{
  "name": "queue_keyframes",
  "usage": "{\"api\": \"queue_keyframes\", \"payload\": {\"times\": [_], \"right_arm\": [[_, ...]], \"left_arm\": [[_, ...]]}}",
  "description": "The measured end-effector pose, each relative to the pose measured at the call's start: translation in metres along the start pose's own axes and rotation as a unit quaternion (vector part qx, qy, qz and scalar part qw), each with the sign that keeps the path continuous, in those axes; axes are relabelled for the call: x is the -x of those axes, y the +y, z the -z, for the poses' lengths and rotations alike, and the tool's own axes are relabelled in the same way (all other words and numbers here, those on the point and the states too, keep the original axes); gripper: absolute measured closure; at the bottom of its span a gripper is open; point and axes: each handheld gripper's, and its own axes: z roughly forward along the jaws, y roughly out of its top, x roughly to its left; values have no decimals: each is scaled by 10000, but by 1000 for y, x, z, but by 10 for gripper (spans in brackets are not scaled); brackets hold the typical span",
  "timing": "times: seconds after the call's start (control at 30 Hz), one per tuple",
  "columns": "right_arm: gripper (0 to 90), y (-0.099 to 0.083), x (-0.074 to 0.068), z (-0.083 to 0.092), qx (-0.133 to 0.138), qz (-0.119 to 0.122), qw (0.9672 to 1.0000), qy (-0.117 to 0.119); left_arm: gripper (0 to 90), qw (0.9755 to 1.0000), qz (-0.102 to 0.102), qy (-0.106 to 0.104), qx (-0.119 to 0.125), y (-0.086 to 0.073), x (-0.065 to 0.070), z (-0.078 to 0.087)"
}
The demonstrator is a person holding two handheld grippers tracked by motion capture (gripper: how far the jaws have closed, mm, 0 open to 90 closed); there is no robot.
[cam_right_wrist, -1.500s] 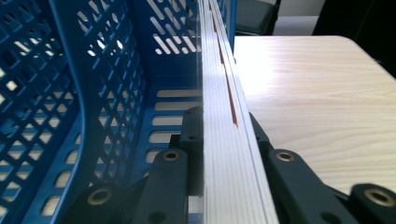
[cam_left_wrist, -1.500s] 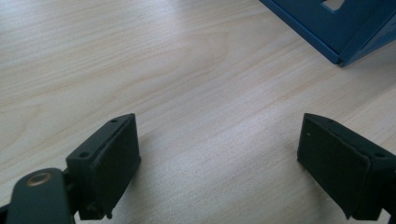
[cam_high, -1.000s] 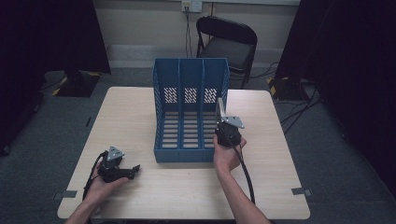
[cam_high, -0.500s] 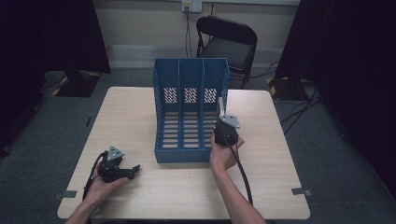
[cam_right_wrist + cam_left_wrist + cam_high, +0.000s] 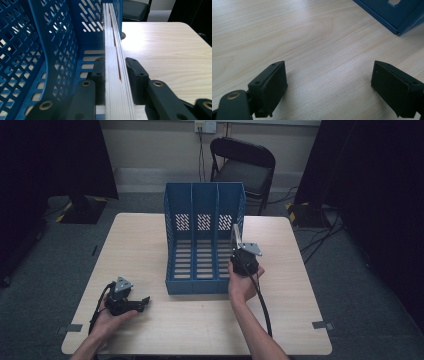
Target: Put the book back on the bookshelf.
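A blue three-slot file holder [image 5: 204,205] stands upright at the middle of the wooden table [image 5: 305,285]. My right gripper [image 5: 235,251] is at its right slot, shut on a thin pale folder [image 5: 233,236] held on edge. In the right gripper view the folder [image 5: 112,50] runs straight ahead along the holder's perforated wall [image 5: 62,37]. The jaws have just been opening, with the folder between them and both pads against its faces [image 5: 115,72]. My left gripper [image 5: 145,302] rests in a hand at the front left, open [image 5: 329,90] over bare wood, the holder's corner [image 5: 392,15] beyond.
A black folding chair [image 5: 245,165] stands behind the table's far edge. The right gripper's cable [image 5: 262,305] trails back over the table toward the person. Bare wood lies left and right of the holder. Dark curtains flank the room.
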Motion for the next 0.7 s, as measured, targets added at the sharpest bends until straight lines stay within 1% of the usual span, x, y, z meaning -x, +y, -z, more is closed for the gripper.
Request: {"api": "queue_keyframes", "payload": {"times": [0.2, 0.3, 0.37, 0.4, 0.47, 0.5, 0.6, 0.7], "right_arm": [[603, 1, 2, 2, 47, -30, 9999, 91], [569, 2, 2, 2, 35, 63, 9999, 118], [551, 3, 3, 2, 23, 57, 9998, 169], [548, 3, 4, 2, 35, 37, 9997, 245], [524, 4, 3, 3, 18, 74, 9995, 323], [516, 5, 3, 3, 34, 78, 9991, 403], [500, 6, 4, 5, 46, 58, 9990, 444], [466, 8, 6, 6, 85, 28, 9982, 598]], "left_arm": [[126, 10000, -6, -3, -2, 0, 0, 0], [130, 10000, -6, -4, 6, 0, 0, 0], [130, 10000, -6, -4, 6, 0, 0, 0], [130, 10000, -6, -4, 5, 0, 0, 0], [130, 10000, -6, -5, 5, 0, 0, 0], [130, 10000, -7, -4, 5, 0, 0, 0], [130, 10000, -6, -5, 6, 0, 0, 0], [130, 10000, -6, -5, 4, 0, 0, 0]]}}
